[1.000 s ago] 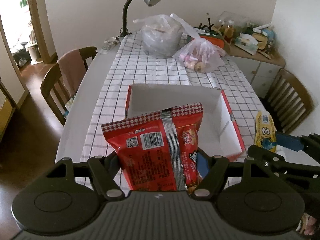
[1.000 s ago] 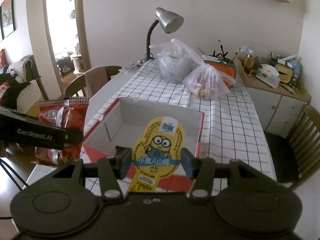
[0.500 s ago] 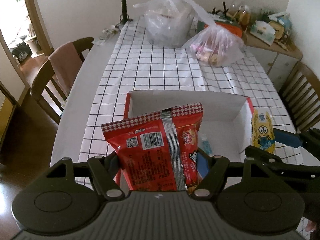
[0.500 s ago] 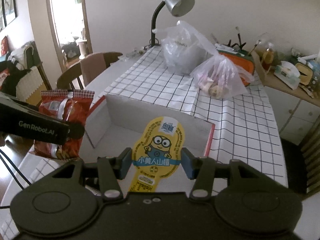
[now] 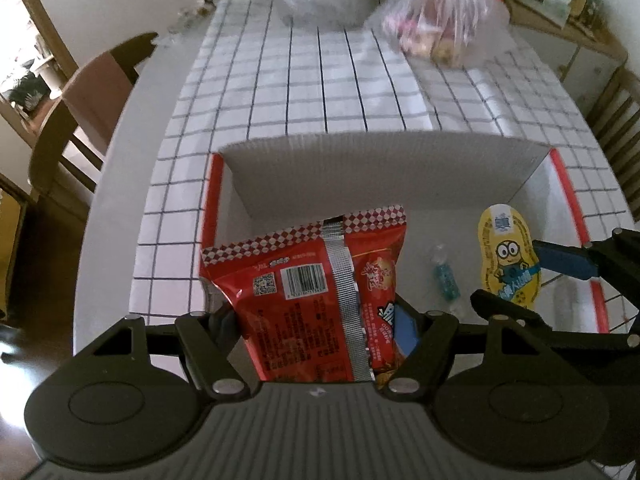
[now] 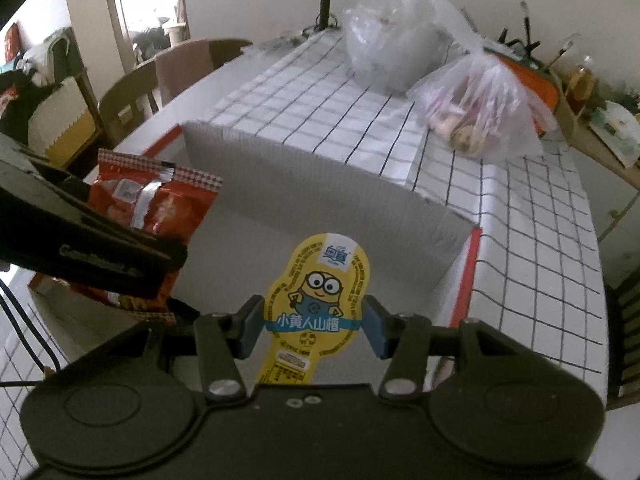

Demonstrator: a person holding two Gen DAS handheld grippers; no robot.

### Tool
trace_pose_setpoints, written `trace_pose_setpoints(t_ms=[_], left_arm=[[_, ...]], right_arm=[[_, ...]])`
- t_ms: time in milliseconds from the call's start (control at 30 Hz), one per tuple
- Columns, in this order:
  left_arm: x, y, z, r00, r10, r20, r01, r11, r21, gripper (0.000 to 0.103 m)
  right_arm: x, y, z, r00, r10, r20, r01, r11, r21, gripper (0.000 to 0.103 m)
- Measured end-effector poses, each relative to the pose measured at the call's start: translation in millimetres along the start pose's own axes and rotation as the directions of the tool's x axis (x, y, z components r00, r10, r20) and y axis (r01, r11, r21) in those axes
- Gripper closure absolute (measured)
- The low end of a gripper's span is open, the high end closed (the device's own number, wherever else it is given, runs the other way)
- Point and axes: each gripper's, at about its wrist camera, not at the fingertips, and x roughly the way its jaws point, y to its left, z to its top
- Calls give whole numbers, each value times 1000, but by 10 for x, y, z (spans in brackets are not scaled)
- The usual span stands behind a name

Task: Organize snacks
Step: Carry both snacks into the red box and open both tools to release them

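Left gripper (image 5: 316,320): clamped on red snack bag (image 5: 316,280), barcode and QR code facing camera, above the box (image 5: 380,168).
Right gripper (image 6: 310,326): clenched on yellow cartoon pack (image 6: 316,300) reading "小黄人山楂" (smaller print illegible), over the box interior.

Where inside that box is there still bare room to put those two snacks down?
Most of the box floor is bare: the wide stretch under its far wall, ahead of the red snack bag and the yellow cartoon packet. Only a small blue wrapped item lies there, between the two.
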Motion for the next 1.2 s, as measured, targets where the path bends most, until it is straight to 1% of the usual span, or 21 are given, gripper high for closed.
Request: trace_pose_setpoints(t_ms=[300,400,533,733,867,1033,1200], left_arm=[[321,-36,-5,994,-11,-108,13,1000,18,29],[381,-31,-8,991,-9,-131,11,1000,16,29],[403,-54,18,990,-17,-141,21,999,28,29],[399,-41,20,990,-20,-141,23,999,22,29],[360,-18,-4,990,-30,-136,31,999,9,29],[232,3,-40,994,-39,-101,39,999,-8,29],[40,22,-125,997,-48,-59,47,999,-15,29]], right_arm=[[278,63,-76,997,16,-78,-17,1000,-21,53],[321,64,-96,995,18,-96,-20,1000,-18,53],[353,93,-105,994,20,-111,-22,1000,-19,52],[346,86,-106,994,19,-110,-21,1000,-14,51],[284,77,-115,995,24,-95,-25,1000,-6,47],[135,70,-115,998,25,-61,-25,1000,5,41],[-58,68,-101,1000,17,-21,-17,1000,18,40]])
